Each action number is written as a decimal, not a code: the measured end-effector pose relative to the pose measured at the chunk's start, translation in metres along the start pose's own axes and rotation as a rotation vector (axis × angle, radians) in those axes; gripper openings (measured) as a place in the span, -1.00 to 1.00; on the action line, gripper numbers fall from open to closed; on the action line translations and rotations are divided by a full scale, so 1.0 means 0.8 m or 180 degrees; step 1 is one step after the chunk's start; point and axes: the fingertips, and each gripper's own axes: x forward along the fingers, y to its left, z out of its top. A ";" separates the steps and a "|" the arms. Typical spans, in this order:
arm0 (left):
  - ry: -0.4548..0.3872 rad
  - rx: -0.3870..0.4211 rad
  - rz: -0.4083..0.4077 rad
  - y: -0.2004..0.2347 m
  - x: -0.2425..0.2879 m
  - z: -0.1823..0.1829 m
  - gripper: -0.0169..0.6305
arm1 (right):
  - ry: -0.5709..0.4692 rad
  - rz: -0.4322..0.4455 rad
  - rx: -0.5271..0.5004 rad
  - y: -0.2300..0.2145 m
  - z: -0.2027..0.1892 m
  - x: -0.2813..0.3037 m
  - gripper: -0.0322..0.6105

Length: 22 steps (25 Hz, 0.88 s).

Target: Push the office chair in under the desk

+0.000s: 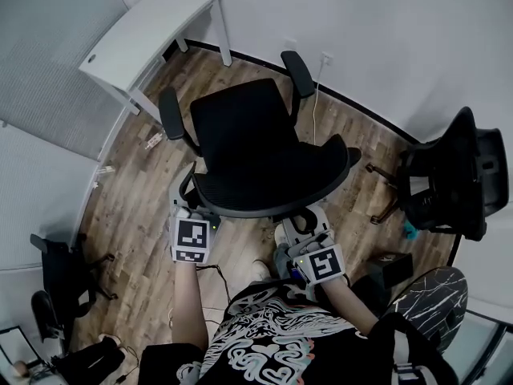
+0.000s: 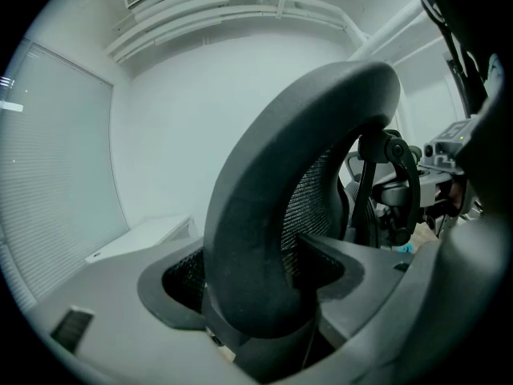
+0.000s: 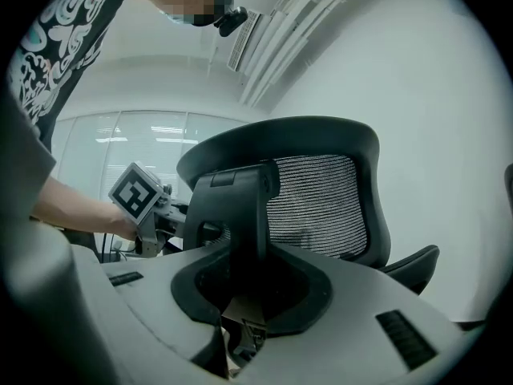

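A black mesh office chair stands mid-floor, seat toward the white desk at the upper left and backrest toward me. My left gripper is at the backrest's left end, and the thick rim runs down between its jaws, which are shut on it. Lower on the back, my right gripper is shut around the chair's rear spine. The desk shows beyond the rim in the left gripper view. The left gripper also appears in the right gripper view.
A second black chair stands at the right by the wall, a third at the lower left. A white cable hangs from a wall socket behind the chair. A black box sits on the wooden floor.
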 end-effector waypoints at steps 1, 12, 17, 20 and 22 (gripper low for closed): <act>0.0003 -0.0009 0.0010 -0.001 0.001 0.000 0.13 | 0.0001 0.0017 -0.0018 -0.002 -0.001 0.000 -0.68; 0.0011 -0.0044 0.0114 -0.001 0.018 0.006 0.13 | -0.0041 0.0128 -0.0034 -0.025 0.001 0.010 -0.68; 0.0016 -0.0058 0.0148 0.004 0.031 0.010 0.13 | -0.0061 0.0150 0.0013 -0.038 0.003 0.022 -0.67; 0.0020 -0.0069 0.0178 0.009 0.040 0.013 0.13 | -0.0036 0.0238 0.0021 -0.046 0.004 0.032 -0.66; 0.0024 -0.0077 0.0191 0.009 0.047 0.016 0.13 | -0.0050 0.0279 -0.0005 -0.053 0.005 0.035 -0.66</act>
